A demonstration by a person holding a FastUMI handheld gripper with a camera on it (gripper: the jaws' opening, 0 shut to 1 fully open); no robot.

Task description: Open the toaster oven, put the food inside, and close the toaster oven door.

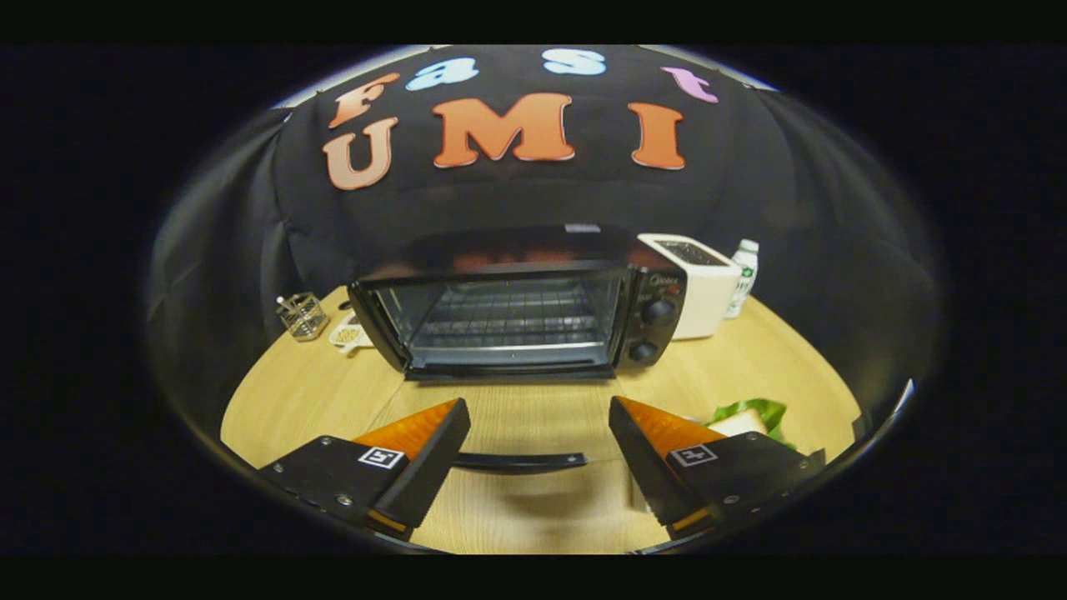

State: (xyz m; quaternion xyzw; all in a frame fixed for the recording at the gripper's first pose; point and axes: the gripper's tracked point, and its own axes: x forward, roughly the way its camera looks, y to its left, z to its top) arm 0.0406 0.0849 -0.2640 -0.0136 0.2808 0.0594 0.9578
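My gripper hangs with its fingers spread wide and nothing held; between them, touching neither, runs the dark curved handle of the oven door, which lies dropped flat over the table. The door's glass is so clear that I read the wood grain straight through it, and its outline is hard to trace apart from the handle and the hinge edge. Just beyond my fingers the toaster oven stands open at the middle of the round wooden table, its wire rack bare and two knobs on its right panel. By my right finger, near the table's right front edge, lies the sandwich with green lettuce, half hidden behind that finger. Right of the oven toward the back edge stands a white toaster, and a small bottle is partly covered behind it. At the back left edge sits a clear holder beside a small pale object I cannot identify. Black cloth drapes the booth all round.
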